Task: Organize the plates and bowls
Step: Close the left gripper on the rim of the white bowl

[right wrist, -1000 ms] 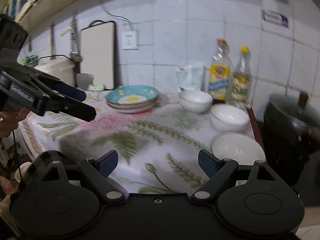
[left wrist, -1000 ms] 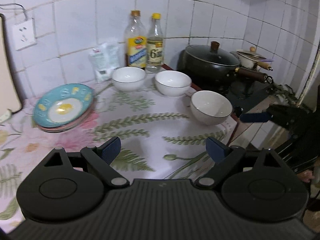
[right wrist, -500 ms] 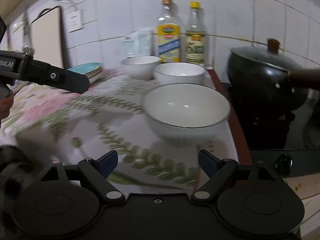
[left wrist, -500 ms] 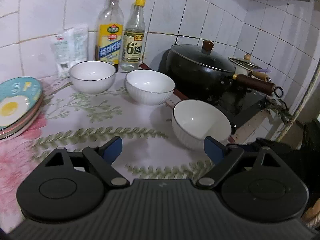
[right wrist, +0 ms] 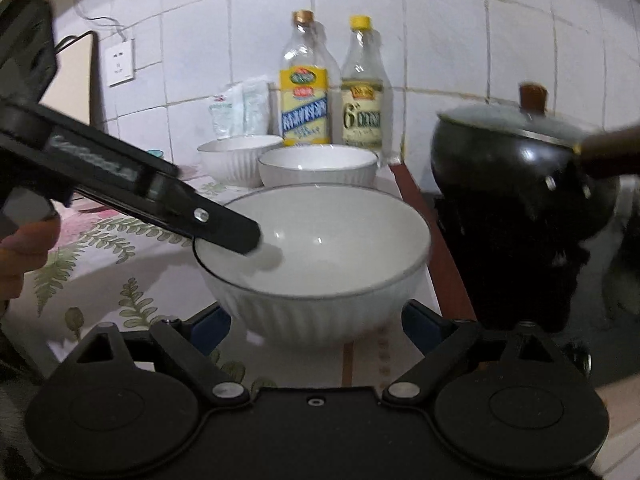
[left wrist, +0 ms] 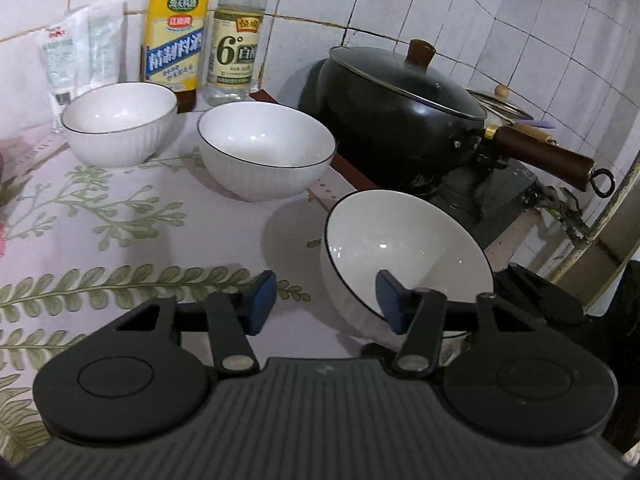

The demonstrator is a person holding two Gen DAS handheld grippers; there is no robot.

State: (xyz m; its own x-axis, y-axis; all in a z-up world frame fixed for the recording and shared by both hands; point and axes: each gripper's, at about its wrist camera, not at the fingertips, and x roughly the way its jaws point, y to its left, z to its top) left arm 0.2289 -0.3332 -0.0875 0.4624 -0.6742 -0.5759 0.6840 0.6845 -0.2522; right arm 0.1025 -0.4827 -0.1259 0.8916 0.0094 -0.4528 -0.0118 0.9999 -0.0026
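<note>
Three white ribbed bowls stand on the floral tablecloth. The nearest bowl [left wrist: 404, 248] [right wrist: 320, 248] sits at the cloth's right edge by the stove. My left gripper [left wrist: 326, 300] is closing across its left rim, with one pad [left wrist: 390, 300] inside the bowl. The other pad [left wrist: 262, 300] is outside, with a gap still showing to the wall. My right gripper [right wrist: 316, 324] is open wide and opening, its fingers on either side of the same bowl's lower wall. The other two bowls [left wrist: 120, 120] [left wrist: 266, 148] stand further back by the wall.
Two bottles [left wrist: 176, 40] [left wrist: 238, 48] and white packets [left wrist: 80, 44] line the tiled wall. A lidded black pot [left wrist: 400, 108] with a brown handle sits on the stove to the right. A sliver of teal plate [right wrist: 154, 154] shows behind the left gripper.
Both grippers came forward and down to the nearest bowl. The left jaws narrowed, and one finger now reaches inside the rim. The right fingers now flank the bowl. The plates left the left view.
</note>
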